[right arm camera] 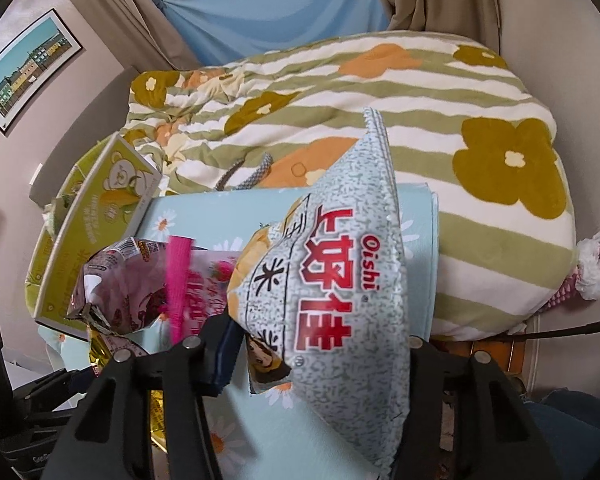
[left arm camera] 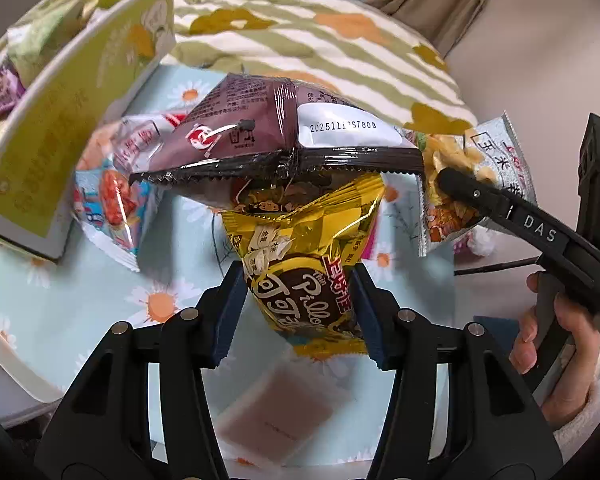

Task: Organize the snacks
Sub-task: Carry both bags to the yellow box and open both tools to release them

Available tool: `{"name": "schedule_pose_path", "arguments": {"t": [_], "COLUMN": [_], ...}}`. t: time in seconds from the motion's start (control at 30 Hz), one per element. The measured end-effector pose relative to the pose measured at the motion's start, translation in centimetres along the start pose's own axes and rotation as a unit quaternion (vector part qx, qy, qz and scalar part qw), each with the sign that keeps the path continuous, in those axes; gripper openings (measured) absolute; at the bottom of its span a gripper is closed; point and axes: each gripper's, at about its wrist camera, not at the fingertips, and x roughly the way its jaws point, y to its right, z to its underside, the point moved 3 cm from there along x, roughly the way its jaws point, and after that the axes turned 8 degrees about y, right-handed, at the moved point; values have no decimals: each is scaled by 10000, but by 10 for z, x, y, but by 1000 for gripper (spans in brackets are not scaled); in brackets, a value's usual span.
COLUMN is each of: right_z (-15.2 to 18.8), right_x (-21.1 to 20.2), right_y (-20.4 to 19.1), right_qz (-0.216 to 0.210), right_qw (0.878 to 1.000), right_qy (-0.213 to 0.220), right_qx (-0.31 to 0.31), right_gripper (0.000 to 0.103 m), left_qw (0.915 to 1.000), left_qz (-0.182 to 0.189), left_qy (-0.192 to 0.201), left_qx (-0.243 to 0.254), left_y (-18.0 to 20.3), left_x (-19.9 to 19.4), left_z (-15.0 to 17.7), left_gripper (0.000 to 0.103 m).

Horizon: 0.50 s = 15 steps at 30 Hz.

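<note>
My left gripper (left arm camera: 300,304) is shut on a gold cocoa pillow snack bag (left arm camera: 300,248), held above the daisy-print tablecloth (left arm camera: 60,312). A maroon packet (left arm camera: 284,128) lies across the top of the gold bag; I cannot tell whether it is pinched too. My right gripper (right arm camera: 320,360) is shut on a grey speckled Oishi corn snack bag (right arm camera: 340,280), which hangs lifted and hides its right finger. In the left wrist view the right gripper's finger (left arm camera: 480,196) presses on that corn bag (left arm camera: 496,160) at the right. The maroon packet (right arm camera: 120,288) and gold bag (right arm camera: 104,348) show at the lower left.
A green-yellow carton (left arm camera: 60,120) holding several snack packets stands at the left. A red and blue packet (left arm camera: 112,200) leans by it. A pink packet (right arm camera: 196,280) and a flat pinkish pack (left arm camera: 276,412) lie on the cloth. A striped flower blanket (right arm camera: 420,92) lies behind. A hand (left arm camera: 552,332) grips the right handle.
</note>
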Motion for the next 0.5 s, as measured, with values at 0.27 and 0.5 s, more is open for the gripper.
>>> {"name": "schedule_pose_path", "arguments": {"t": [0.27,0.5], "right_z": [0,5], "right_x": [-29,-47], "right_y": [-20,-32], "right_qz": [-19,-68], "right_qw": [9997,9994], "right_qy": [220,307], "right_qx": [-105,-155], "right_gripper": [50,50], "left_qw": [9996,9997], "left_qz": [36,-76], "left_qy": [265,184], "left_qx": [110,125], "left_y": [-2,-12], "left_x": [-28,-37], "left_z": [-4,-2], "left_gripper": [50,50]}}
